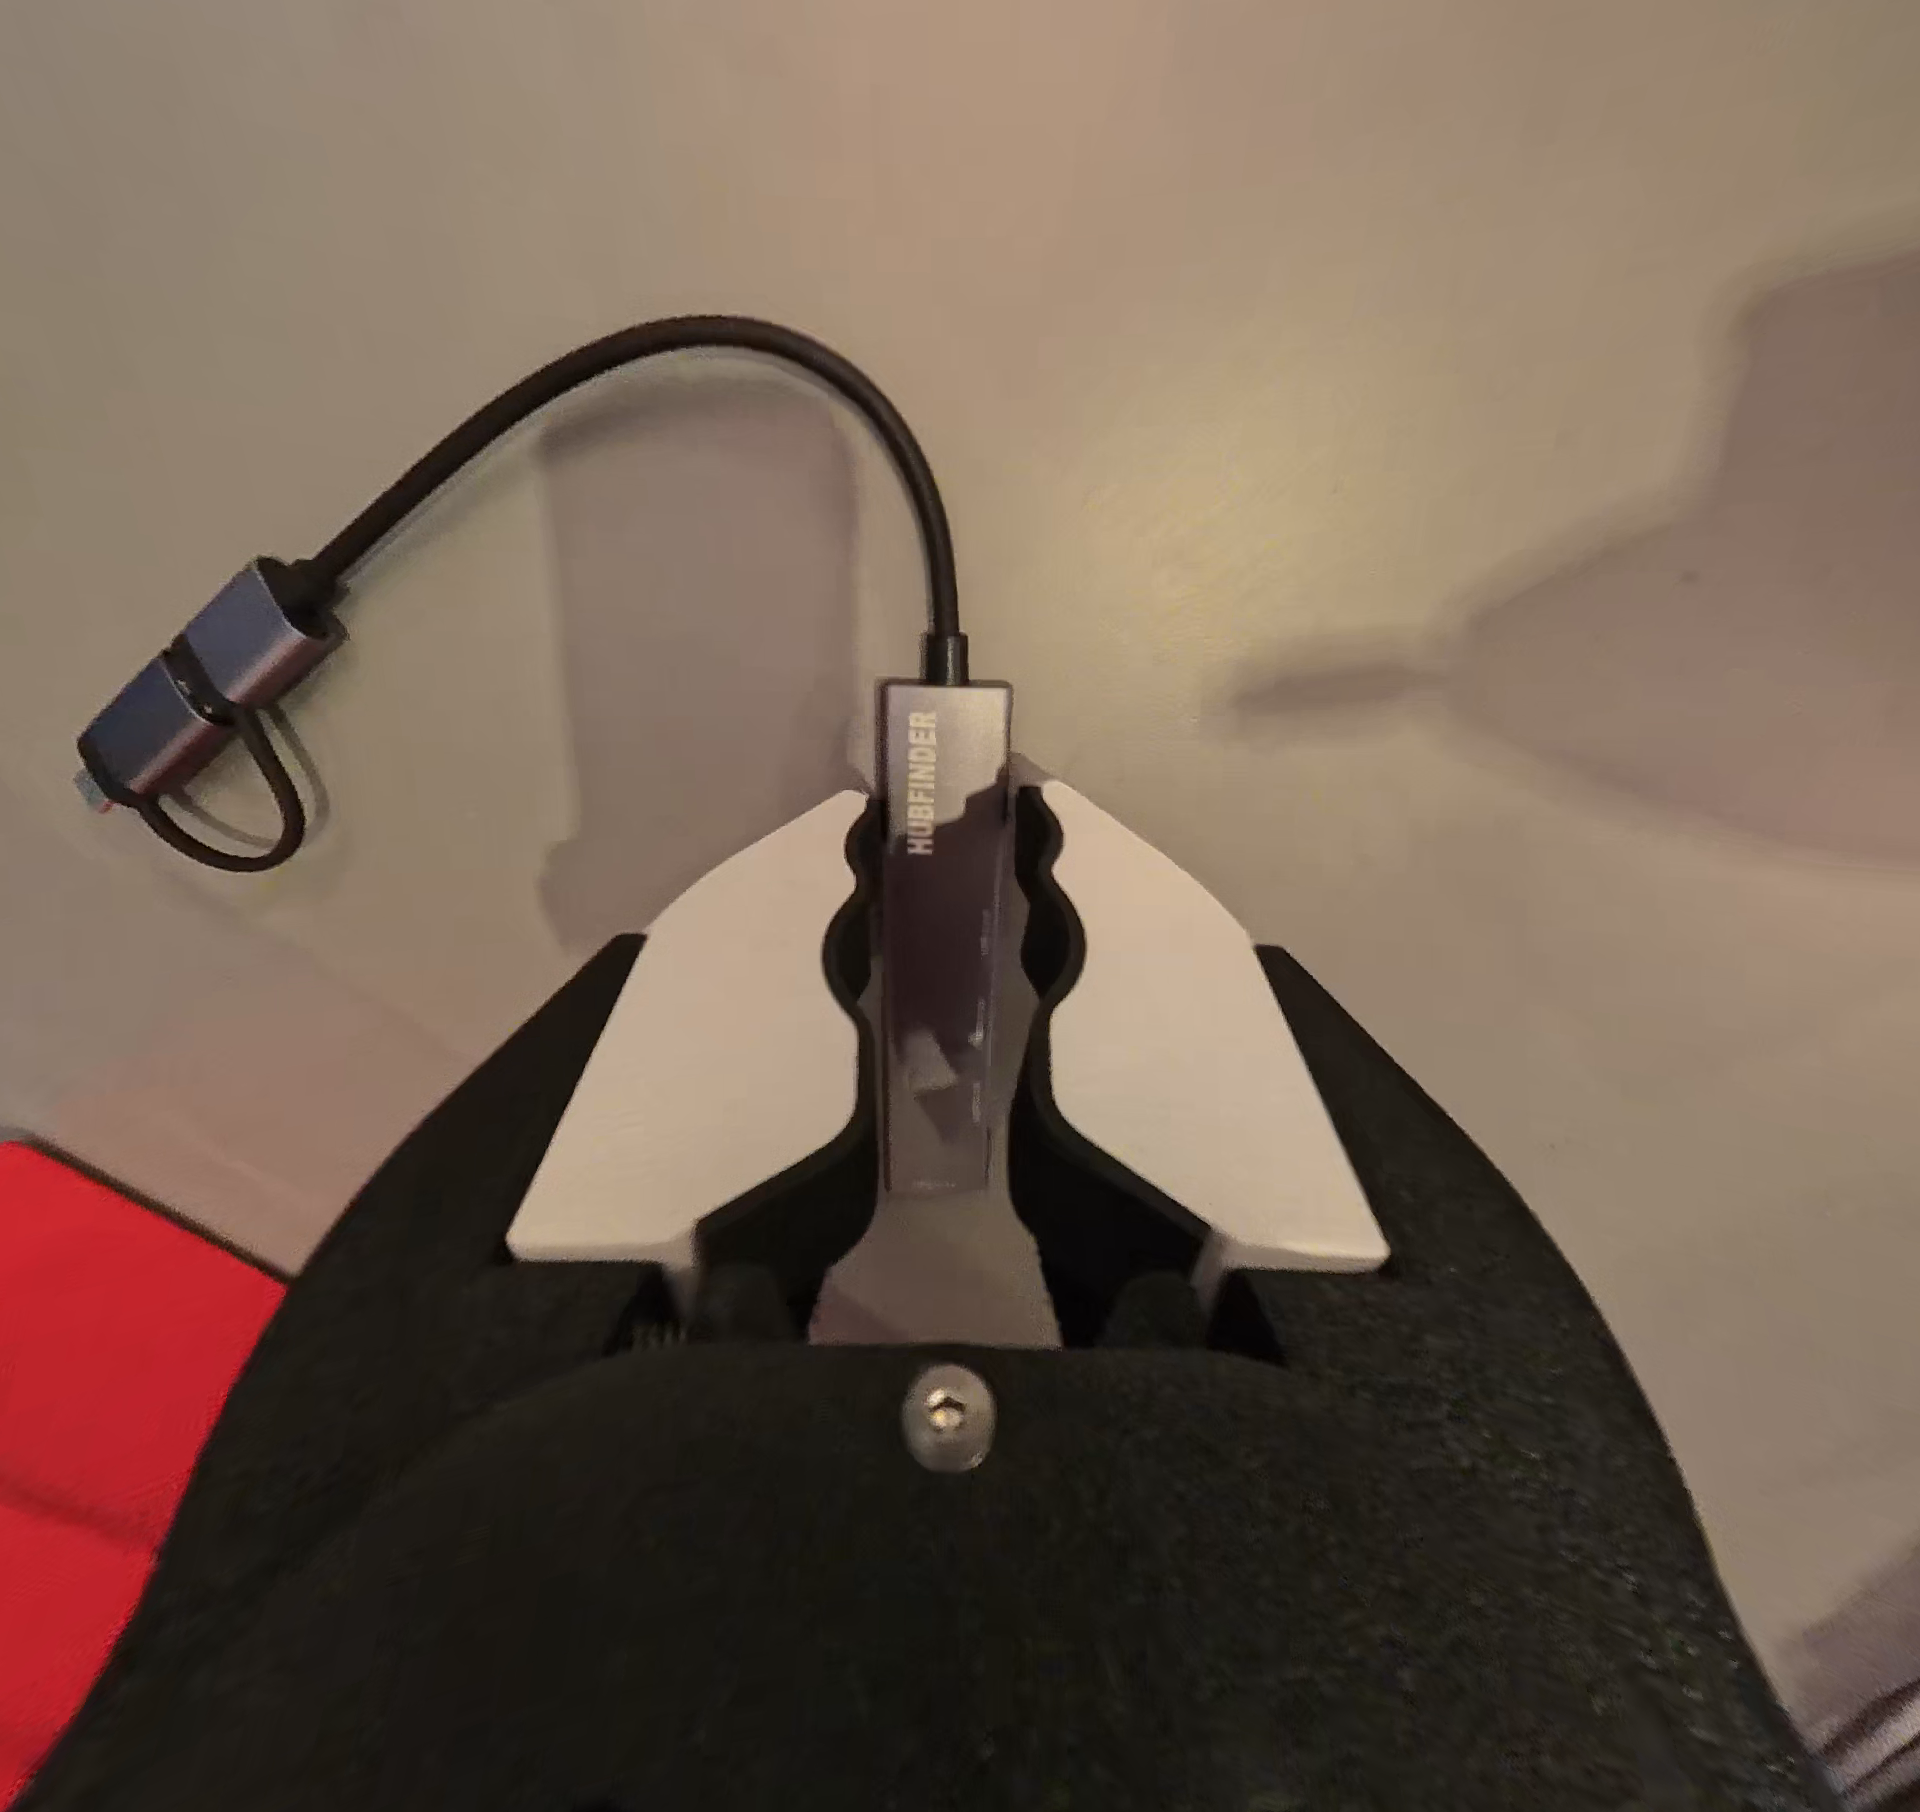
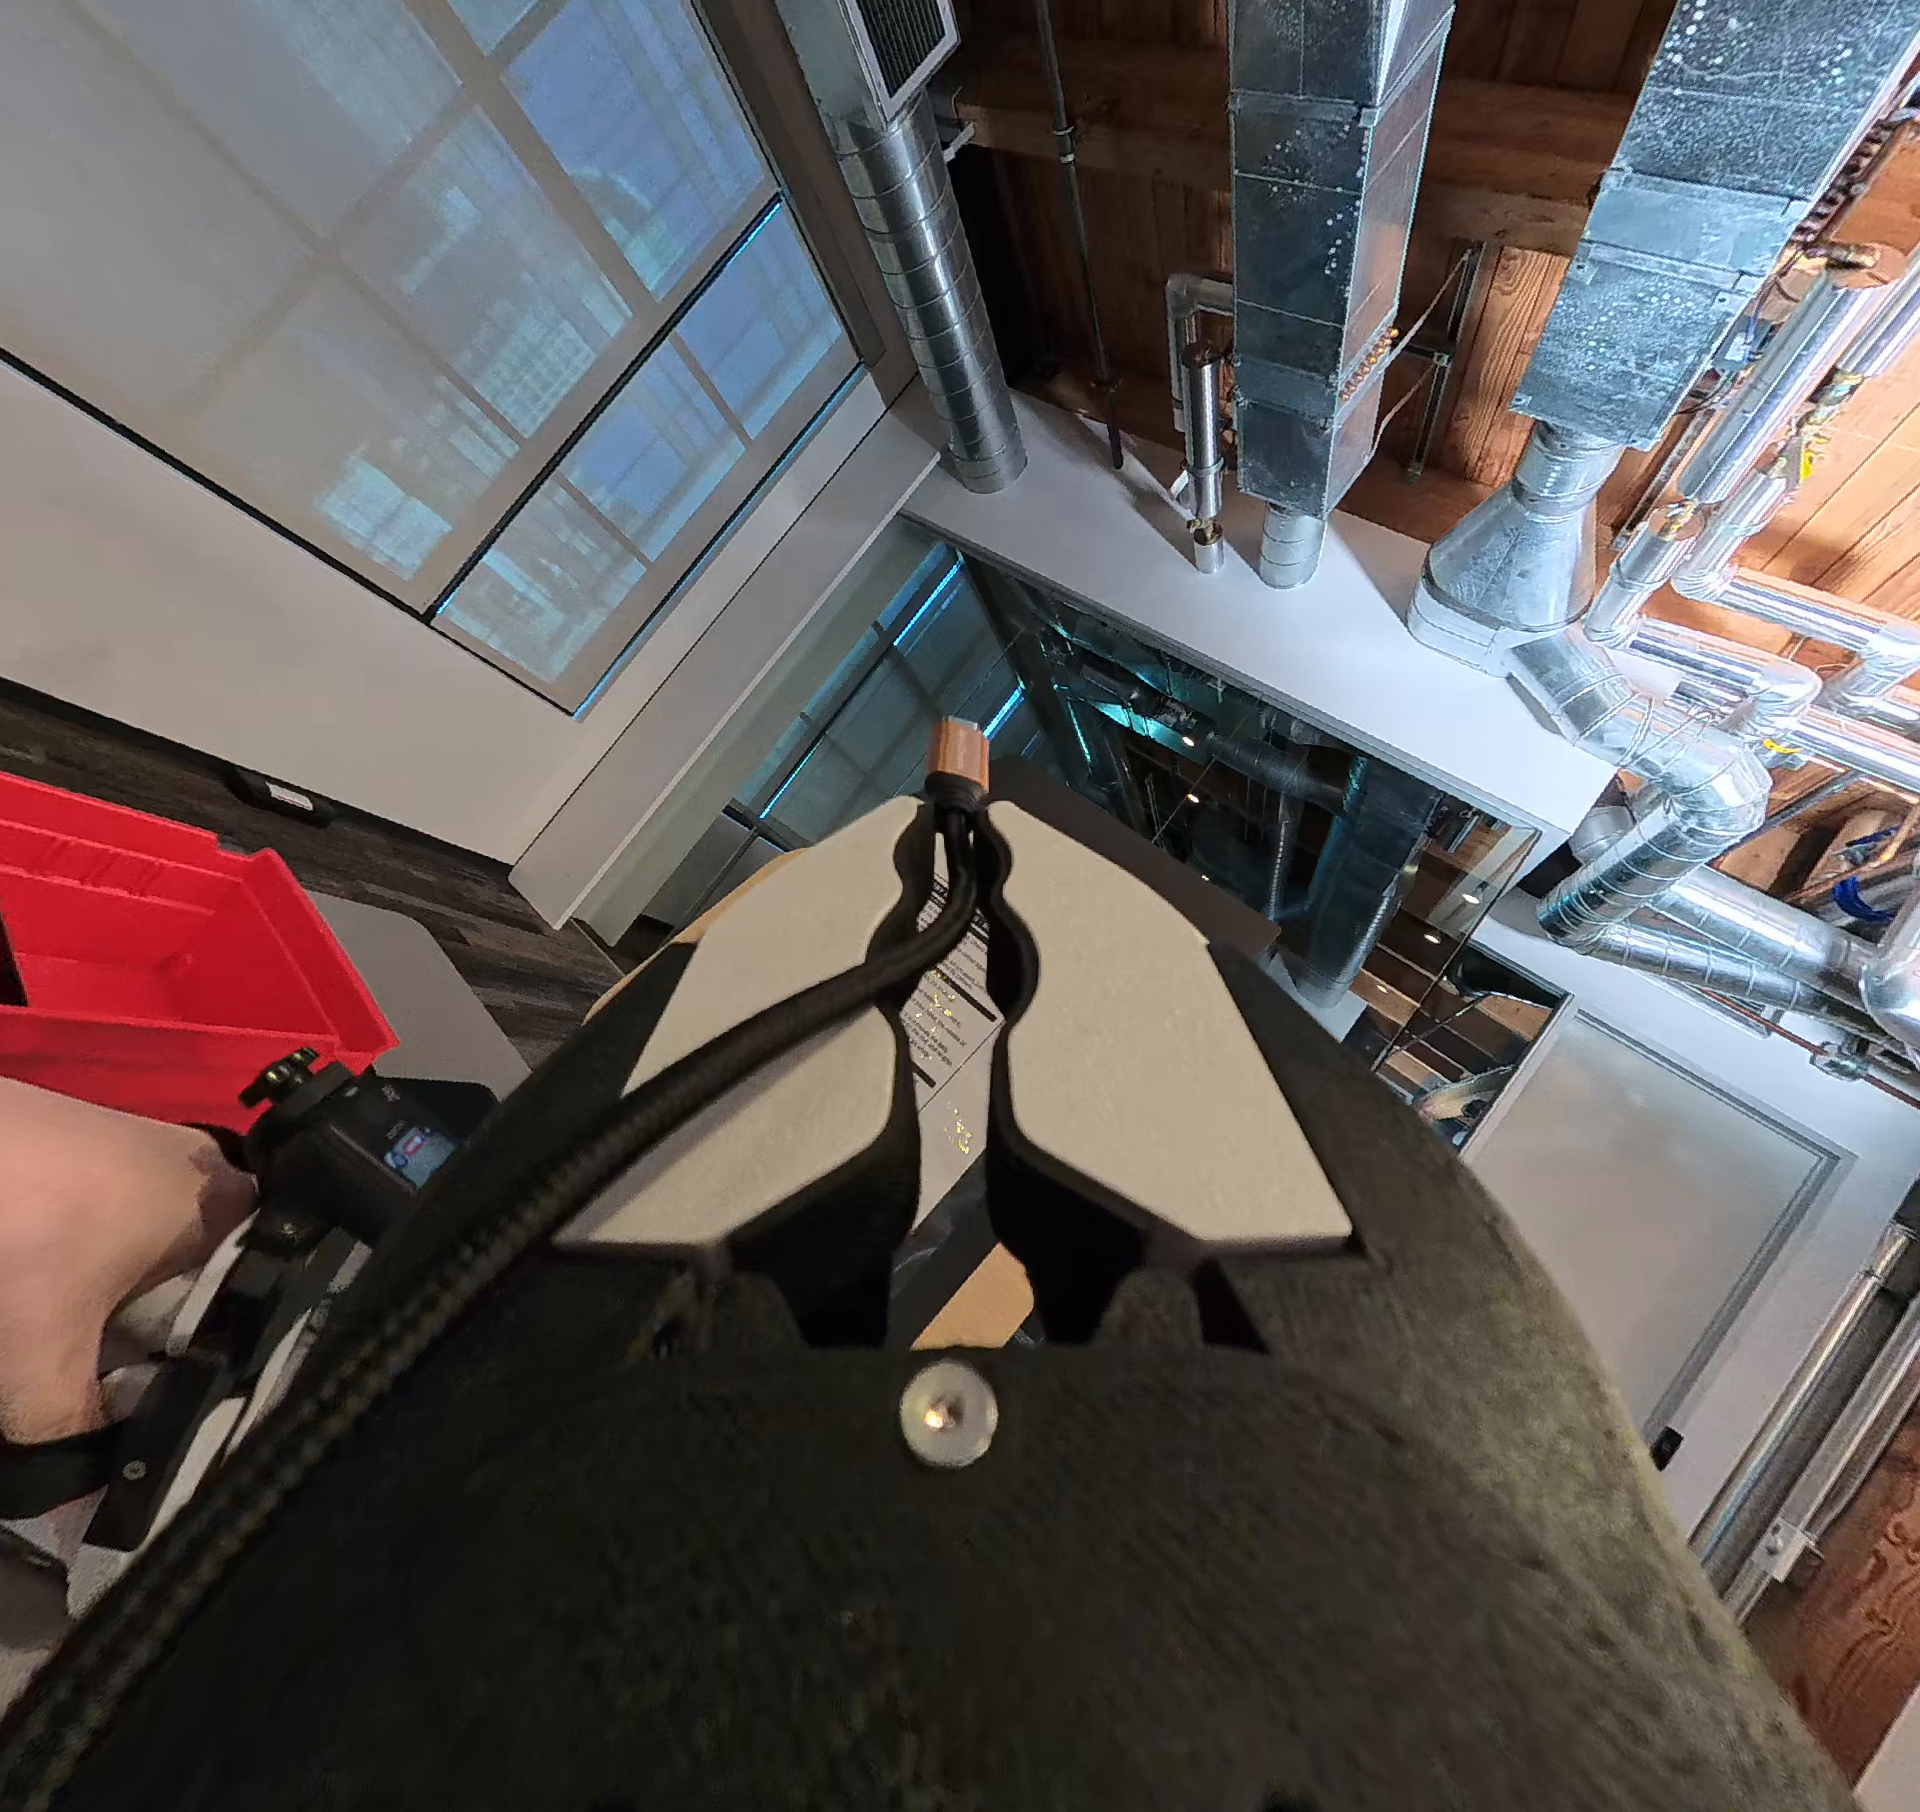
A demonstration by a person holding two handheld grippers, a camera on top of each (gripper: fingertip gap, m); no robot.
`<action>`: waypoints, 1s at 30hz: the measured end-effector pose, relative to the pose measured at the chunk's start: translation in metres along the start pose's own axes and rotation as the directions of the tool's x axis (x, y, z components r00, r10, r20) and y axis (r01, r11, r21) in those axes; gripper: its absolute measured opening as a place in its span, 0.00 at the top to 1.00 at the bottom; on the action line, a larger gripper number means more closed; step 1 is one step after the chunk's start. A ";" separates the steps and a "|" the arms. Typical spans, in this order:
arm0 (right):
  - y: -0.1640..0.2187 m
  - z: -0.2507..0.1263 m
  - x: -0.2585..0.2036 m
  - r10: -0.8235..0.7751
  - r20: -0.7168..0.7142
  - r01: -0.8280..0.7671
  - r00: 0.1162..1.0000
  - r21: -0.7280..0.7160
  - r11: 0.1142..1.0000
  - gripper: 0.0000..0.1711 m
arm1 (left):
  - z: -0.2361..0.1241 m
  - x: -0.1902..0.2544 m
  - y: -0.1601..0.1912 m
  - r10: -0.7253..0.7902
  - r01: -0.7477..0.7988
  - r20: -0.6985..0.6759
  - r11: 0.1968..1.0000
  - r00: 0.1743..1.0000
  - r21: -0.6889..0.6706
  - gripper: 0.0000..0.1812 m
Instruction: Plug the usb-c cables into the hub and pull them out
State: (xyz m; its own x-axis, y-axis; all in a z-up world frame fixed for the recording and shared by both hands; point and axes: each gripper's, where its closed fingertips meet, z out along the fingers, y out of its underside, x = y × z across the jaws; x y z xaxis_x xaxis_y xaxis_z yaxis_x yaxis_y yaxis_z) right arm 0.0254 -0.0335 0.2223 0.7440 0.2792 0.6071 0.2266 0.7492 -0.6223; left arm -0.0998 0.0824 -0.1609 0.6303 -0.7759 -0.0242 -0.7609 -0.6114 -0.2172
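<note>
Left hand-held gripper [image 1: 940, 806] clamps hub [image 1: 943, 889] (cable [image 2: 935, 941] shows only rightward).

Left wrist view looks close down onto the tabletop [image 1: 1351, 204]; right wrist view tilts upward toward ceiling ducts [image 2: 1320, 204].

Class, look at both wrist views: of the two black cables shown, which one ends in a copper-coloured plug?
The braided cable in the right gripper: its copper-coloured plug protrudes past the fingertips. The hub cable ends in grey connectors.

Pale tabletop [image 1: 1351, 308] lay under my tongs. On it: hub's black lead [image 1: 644, 391] with grey plug end [image 1: 208, 692]; red bin [image 1: 94, 1367] at edge.
</note>
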 end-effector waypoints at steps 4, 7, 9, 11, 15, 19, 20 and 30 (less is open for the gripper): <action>0.001 0.001 -0.002 -0.003 0.006 0.003 1.000 -0.003 1.000 0.96 | 0.000 0.003 0.000 0.038 -0.038 -0.006 0.999 0.999 0.011 0.86; 0.002 0.003 -0.004 -0.008 0.013 0.008 1.000 -0.008 1.000 0.96 | 0.000 0.004 0.000 0.070 -0.070 -0.010 0.997 0.997 0.016 0.88; 0.003 0.003 -0.005 -0.011 0.013 0.011 1.000 -0.010 1.000 0.96 | 0.000 0.003 -0.001 0.057 -0.056 -0.014 0.998 0.998 0.014 0.88; 0.005 0.003 -0.005 -0.011 0.015 0.011 1.000 -0.016 1.000 0.96 | 0.000 0.003 -0.001 0.052 -0.051 -0.022 0.999 0.998 0.012 0.88; 0.007 0.003 -0.004 -0.009 0.013 0.009 1.000 -0.021 1.000 0.96 | 0.000 0.003 0.002 0.065 -0.065 -0.012 0.998 0.998 -0.002 0.87; 0.009 0.002 -0.002 -0.007 0.012 0.007 1.000 -0.025 1.000 0.96 | -0.006 -0.001 0.026 -0.003 -0.002 -0.041 0.994 0.999 -0.111 0.79; 0.009 0.002 -0.002 -0.006 0.011 0.006 1.000 -0.025 1.000 0.96 | -0.009 -0.003 0.033 -0.027 0.021 -0.043 0.990 0.999 -0.138 0.77; 0.007 -0.001 0.004 0.003 0.002 -0.003 1.000 -0.014 1.000 0.96 | -0.020 -0.002 0.065 -0.037 0.035 -0.003 0.974 0.999 -0.224 0.78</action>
State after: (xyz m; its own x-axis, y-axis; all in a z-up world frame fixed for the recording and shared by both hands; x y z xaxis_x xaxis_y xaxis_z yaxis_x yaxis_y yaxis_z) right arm 0.0311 -0.0276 0.2195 0.7438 0.2827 0.6057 0.2326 0.7401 -0.6310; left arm -0.1534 0.0415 -0.1556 0.6575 -0.7534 -0.0128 -0.7534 -0.6576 0.0062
